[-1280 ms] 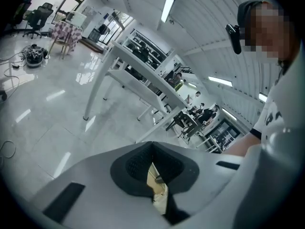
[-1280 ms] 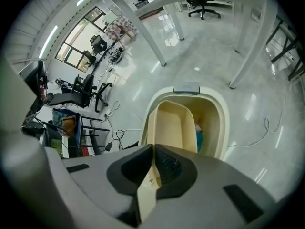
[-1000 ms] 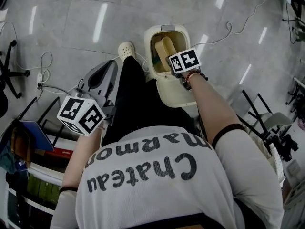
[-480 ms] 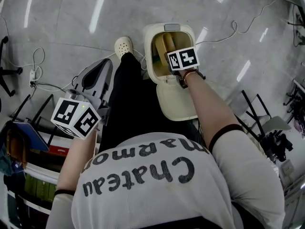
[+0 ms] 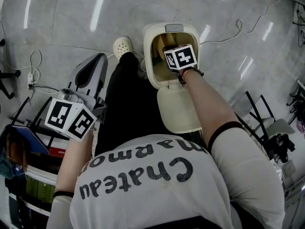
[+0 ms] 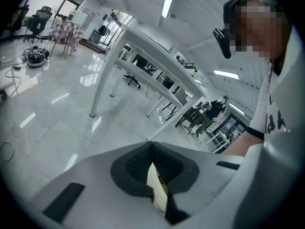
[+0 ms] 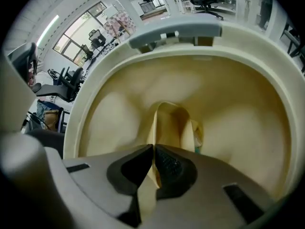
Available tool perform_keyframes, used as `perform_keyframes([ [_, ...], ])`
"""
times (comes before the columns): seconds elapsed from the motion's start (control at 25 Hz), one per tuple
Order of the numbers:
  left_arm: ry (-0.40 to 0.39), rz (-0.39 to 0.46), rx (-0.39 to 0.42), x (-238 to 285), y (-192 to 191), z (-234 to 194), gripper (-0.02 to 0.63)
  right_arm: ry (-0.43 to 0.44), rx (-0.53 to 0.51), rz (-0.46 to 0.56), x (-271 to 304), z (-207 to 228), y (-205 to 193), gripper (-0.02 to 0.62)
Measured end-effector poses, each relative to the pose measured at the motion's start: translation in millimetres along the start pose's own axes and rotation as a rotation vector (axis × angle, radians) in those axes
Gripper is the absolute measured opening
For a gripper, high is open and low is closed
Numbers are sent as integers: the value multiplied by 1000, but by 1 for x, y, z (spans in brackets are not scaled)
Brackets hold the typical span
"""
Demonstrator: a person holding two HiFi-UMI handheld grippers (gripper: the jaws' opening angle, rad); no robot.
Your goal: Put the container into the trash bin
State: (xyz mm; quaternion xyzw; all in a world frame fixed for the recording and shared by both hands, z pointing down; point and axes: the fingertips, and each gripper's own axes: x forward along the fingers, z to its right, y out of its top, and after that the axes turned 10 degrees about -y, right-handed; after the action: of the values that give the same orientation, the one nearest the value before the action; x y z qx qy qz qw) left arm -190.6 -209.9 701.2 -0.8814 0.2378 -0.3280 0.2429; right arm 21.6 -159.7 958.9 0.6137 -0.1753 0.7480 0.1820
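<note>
The right gripper (image 7: 153, 149) reaches down into the open bin (image 5: 148, 56), far and right of the person's leg. Its jaws are pinched narrow on the thin wall of the yellowish container (image 7: 167, 123), which hangs inside the bin's mouth, below the rim. The lid (image 5: 178, 111) lies flipped open on the near side. The left gripper (image 6: 151, 149) is held out at the left above the floor (image 5: 71, 27), its jaws closed on a thin pale strip (image 6: 155, 187).
</note>
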Motion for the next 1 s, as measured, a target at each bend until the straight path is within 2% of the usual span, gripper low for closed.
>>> perform_keyframes([
  [0.36, 29, 9, 2, 1, -23, -17, 23, -18, -4, -4, 37, 9, -8, 38],
  [0.68, 40, -9, -8, 2, -43, -23, 23, -26, 33, -8, 61, 11, -16, 40],
  [1.0, 34, -12, 6, 2, -37, -25, 23, -39, 32, 35, 59, 9, -10, 40],
])
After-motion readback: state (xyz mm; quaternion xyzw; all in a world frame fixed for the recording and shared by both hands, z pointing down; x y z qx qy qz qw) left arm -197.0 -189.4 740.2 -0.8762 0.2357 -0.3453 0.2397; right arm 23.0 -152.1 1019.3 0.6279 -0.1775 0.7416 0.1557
